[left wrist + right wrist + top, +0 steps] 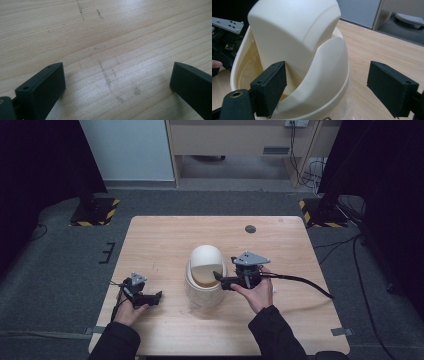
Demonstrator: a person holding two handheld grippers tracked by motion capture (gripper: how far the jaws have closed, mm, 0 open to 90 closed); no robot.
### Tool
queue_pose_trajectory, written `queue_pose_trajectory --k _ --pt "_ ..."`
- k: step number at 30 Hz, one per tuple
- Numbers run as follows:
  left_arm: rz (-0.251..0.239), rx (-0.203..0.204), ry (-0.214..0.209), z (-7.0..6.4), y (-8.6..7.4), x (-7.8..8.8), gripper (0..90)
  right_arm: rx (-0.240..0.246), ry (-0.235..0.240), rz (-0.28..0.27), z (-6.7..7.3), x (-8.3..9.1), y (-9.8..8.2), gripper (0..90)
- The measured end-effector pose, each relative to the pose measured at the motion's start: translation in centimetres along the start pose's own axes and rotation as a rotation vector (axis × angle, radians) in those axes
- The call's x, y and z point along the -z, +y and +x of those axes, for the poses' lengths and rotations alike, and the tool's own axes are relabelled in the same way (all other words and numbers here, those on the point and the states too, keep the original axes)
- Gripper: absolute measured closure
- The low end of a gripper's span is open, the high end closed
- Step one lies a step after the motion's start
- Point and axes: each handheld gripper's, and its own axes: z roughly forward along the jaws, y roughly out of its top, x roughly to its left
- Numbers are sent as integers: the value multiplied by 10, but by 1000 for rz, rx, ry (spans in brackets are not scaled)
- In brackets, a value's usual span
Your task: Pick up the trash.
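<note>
— Right gripper (222, 281), jaws apart, sits at the cream swing-lid bin (205, 279), mid-frame.
— Light, smooth plastic (lid pivots); I'd grip the rigid rim. Left gripper (156, 298) open, lower left.

The bin (205, 280) is cream, its swing lid (294, 37) the same pale shade. The counter (160, 245) is light wood with fine grain and grey scuff marks (107, 77). Both claws, left (159, 297) and right (218, 276), are black. The floor (60, 270) is dark grey carpet.
</note>
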Motion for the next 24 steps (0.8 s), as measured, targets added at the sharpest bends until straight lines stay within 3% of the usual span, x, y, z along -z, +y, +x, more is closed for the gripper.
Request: queue_pose_trajectory --k 18,24 --pt "0 0 0 0 0 0 0 -20 5 39 1 -11 2 180" --pt "0 0 0 0 0 0 0 -9 4 27 1 -2 3 192"
